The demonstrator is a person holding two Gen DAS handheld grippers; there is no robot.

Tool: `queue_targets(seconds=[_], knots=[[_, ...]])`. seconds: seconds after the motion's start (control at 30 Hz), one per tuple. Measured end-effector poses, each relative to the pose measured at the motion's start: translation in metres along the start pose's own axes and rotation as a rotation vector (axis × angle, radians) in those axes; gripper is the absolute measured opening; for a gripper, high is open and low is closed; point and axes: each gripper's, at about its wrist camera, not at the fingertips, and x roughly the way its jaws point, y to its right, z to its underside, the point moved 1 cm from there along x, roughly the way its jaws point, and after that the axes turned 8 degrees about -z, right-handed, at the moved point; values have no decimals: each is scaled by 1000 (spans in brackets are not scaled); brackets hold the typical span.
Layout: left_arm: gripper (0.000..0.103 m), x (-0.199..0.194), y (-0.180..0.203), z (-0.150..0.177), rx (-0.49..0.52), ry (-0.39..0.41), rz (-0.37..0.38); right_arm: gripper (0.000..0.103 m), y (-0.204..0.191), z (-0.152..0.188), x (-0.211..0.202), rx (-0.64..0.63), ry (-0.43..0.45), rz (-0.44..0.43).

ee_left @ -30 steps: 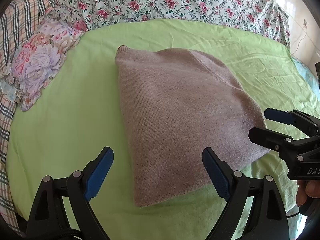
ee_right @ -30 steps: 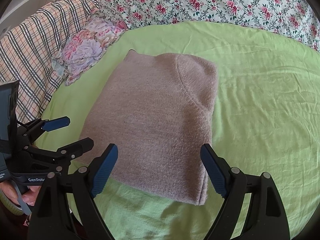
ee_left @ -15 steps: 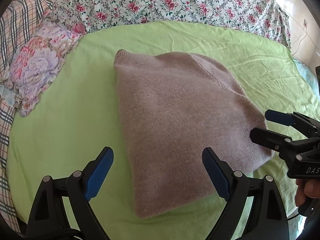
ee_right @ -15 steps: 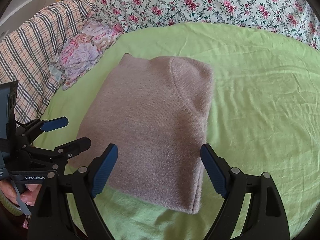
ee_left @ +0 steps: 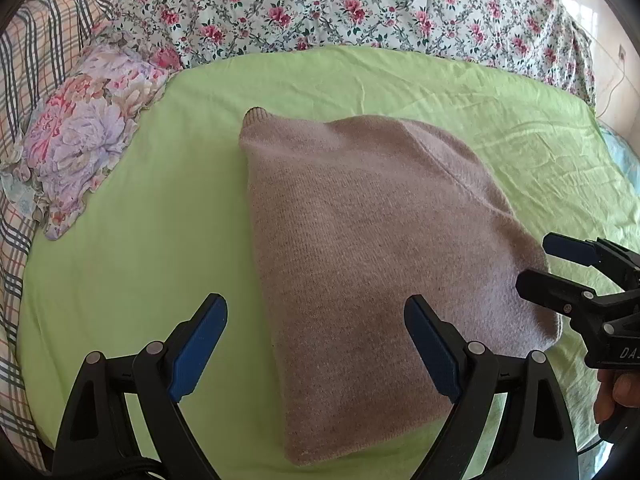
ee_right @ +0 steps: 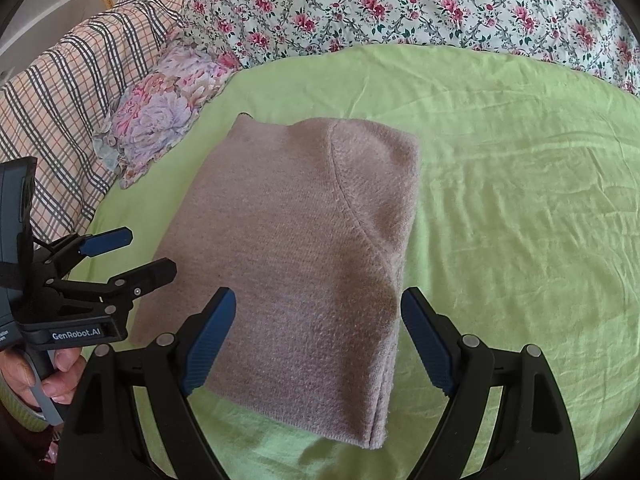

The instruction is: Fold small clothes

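The pinkish-brown knitted garment (ee_left: 368, 248), soft and fuzzy, lies flat in a folded rectangle in the middle of the light green sheet (ee_left: 152, 264) on the bed; a curved seam shows on its upper layer and a ribbed corner pokes out at the far end; judging by that tidy shape, the folding looks largely done, with perhaps one more fold across its length or a final smoothing left; to do that well, each pair of tongs should pinch a near corner through all layers at once, lift only a little, and carry both corners evenly toward the far edge so the knit does not slide or bunch; the left tongs (ee_left: 316, 344) hover spread wide over the near left edge, pinching nothing; the right tongs (ee_right: 316, 340) hover likewise spread over the near end, also empty; the sheet is lightly creased; beyond it lie a floral quilt (ee_right: 420, 4), a frilled flowered pillow (ee_left: 80, 136) and a plaid blanket (ee_right: 60, 96).
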Motion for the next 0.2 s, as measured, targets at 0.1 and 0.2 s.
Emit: queue_targets(seconds=[0.1, 0.2], knots=[[91, -1, 0, 3, 3, 0, -6, 85, -3, 2, 0, 4, 5, -1], [91, -4, 0, 4, -2, 1, -7, 85, -3, 2, 0, 9, 9, -3]])
